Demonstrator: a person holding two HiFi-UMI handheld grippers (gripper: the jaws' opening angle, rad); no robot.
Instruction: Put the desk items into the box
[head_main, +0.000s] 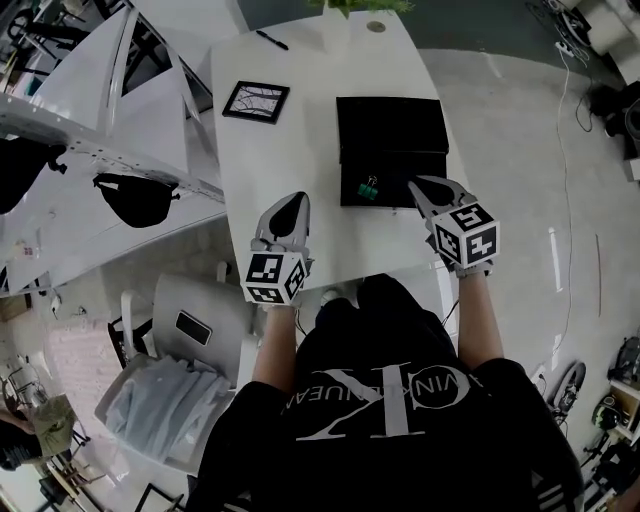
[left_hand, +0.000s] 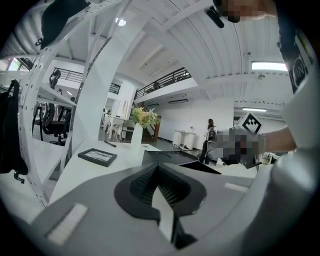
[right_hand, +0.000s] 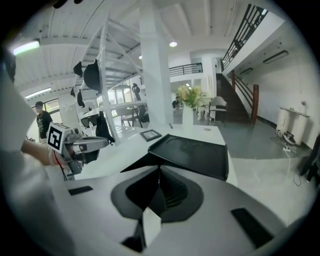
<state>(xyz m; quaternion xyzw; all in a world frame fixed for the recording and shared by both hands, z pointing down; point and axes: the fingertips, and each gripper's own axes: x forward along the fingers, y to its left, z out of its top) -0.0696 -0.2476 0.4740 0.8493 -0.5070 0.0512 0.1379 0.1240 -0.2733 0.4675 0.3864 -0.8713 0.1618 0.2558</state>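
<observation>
Pointing across the white tabletop (head_main: 300, 150) from its near edge, both tongs are closed with nothing between their jaws. The left gripper (left_hand: 159, 167) is by the near-left corner, and the right gripper (right_hand: 159, 170) is just beside the near-right corner of the flat black box (head_main: 410, 165). Only the head view shows the small green binder clip (head_main: 369, 187), which lies inside that box by its near-left corner. A black-framed picture (head_main: 256, 101) lies left of the box's open lid, and a black pen (head_main: 271, 40) sits at the far edge. Only the gripper views show the white vase of flowers (left_hand: 137, 137) standing there.
</observation>
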